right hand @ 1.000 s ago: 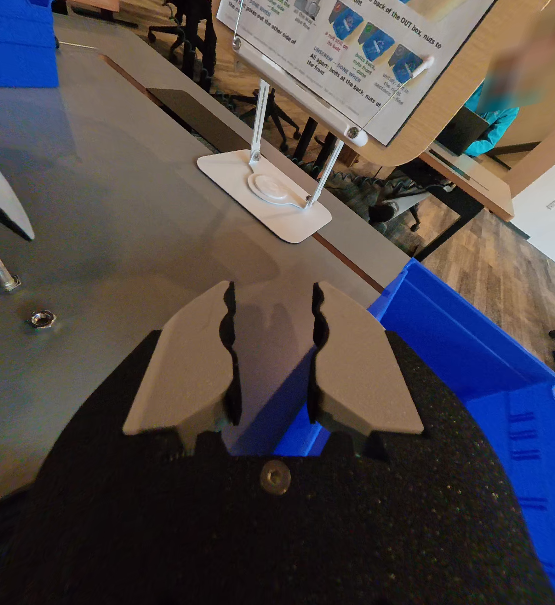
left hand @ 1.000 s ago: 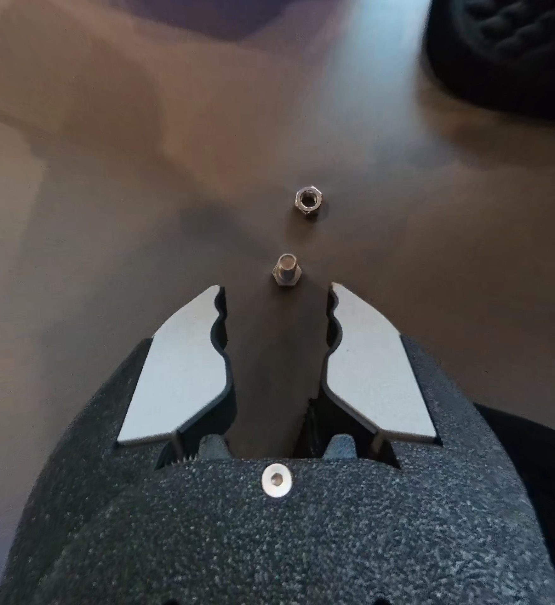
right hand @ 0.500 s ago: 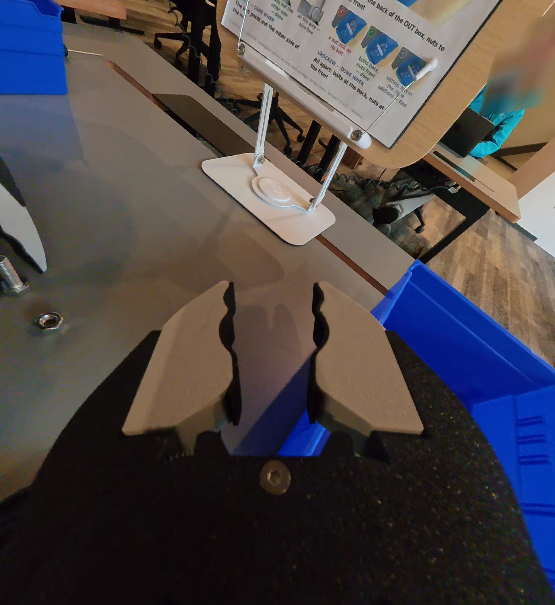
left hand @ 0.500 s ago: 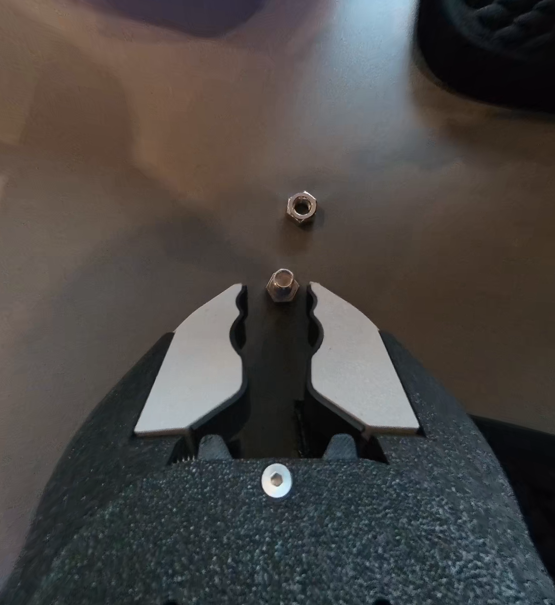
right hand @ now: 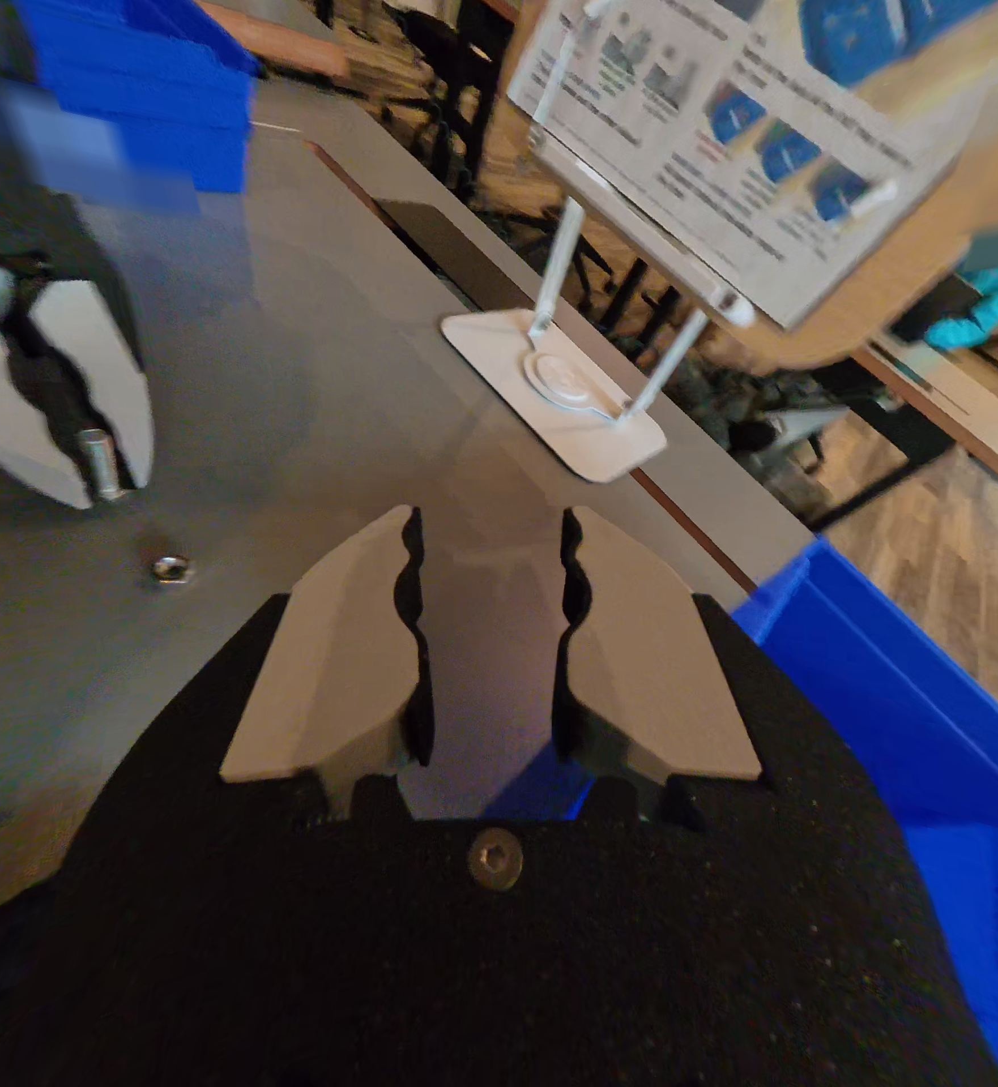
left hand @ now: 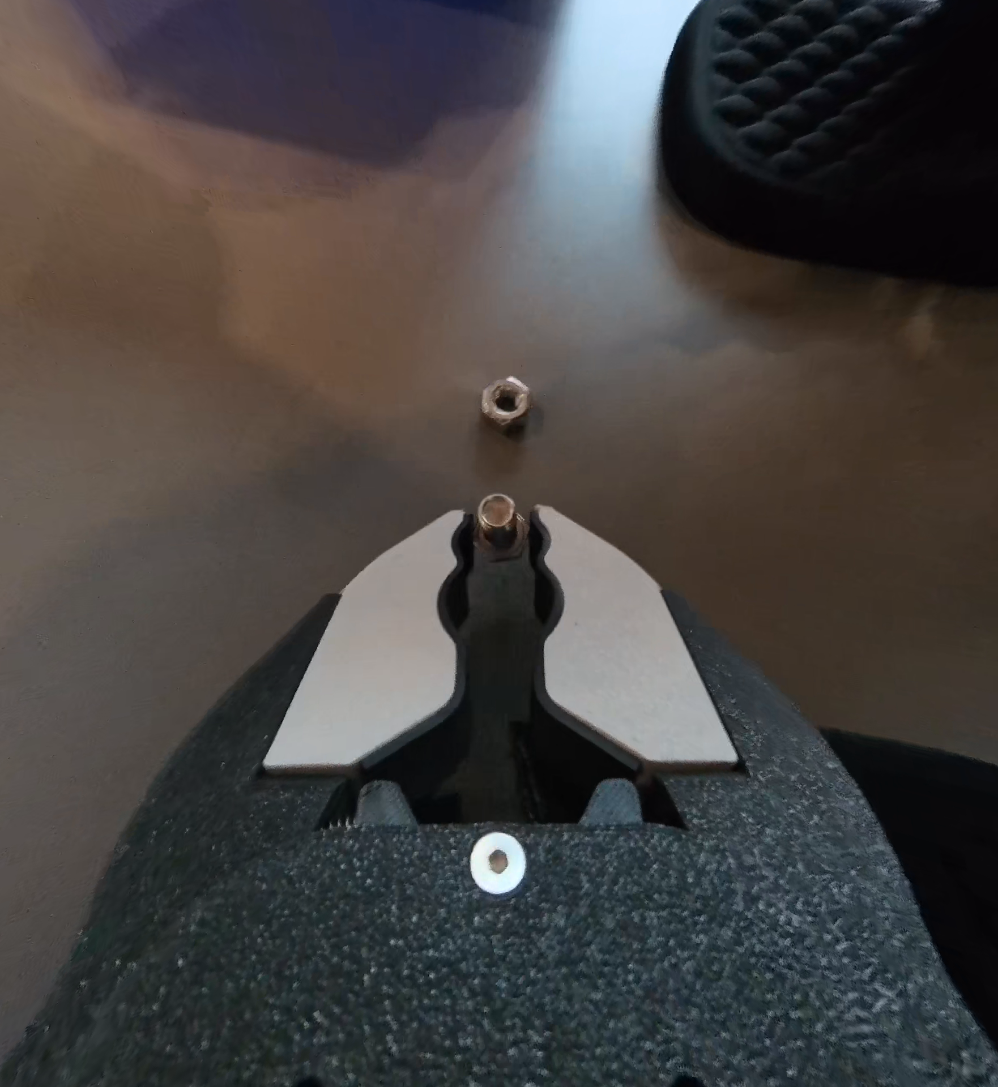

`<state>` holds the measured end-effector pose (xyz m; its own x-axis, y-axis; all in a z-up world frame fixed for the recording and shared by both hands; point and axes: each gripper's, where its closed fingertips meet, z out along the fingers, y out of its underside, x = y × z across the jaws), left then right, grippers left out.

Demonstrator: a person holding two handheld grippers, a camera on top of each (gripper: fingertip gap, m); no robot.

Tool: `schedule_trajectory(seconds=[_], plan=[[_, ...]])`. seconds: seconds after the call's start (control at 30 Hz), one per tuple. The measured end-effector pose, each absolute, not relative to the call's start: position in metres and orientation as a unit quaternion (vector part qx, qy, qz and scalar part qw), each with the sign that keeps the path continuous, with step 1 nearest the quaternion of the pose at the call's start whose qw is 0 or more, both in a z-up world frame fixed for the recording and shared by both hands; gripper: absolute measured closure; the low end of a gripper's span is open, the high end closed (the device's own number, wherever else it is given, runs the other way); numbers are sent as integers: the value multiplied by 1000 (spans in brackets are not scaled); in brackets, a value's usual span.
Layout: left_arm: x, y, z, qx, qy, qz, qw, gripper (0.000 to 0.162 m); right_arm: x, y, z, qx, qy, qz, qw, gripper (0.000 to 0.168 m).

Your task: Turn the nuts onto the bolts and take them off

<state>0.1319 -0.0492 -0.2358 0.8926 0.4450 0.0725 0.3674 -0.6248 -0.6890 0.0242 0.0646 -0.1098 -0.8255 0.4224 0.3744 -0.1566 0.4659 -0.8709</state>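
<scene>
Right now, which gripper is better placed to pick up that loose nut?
The right gripper: its jaws are open and empty, near the nut. The left gripper already clamps the bolt.

On the table (right hand: 320,306) we saw a bolt (left hand: 498,525) standing between the left gripper's (left hand: 499,520) fingertips, a nut (left hand: 506,404) lying just beyond it. A sign stand (right hand: 555,382) stood farther back, and a bin (right hand: 873,676) lay right of the right gripper (right hand: 489,517).
</scene>
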Motion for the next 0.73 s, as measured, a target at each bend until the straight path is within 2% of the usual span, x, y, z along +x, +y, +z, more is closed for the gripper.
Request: schedule_trajectory(seconds=[0.2,0.47,0.73], plan=[[157,-39,-187,-905,-162,18,392,144,106,17,-84,152,-804,546,179,127],[196,-19,-152,-922,-66,-37,379,144,200,-13,-70,503,-763,392,106,137],[208,-7,-135,-925,-22,-50,377,144,211,-20,-92,634,-739,215,73,139]])
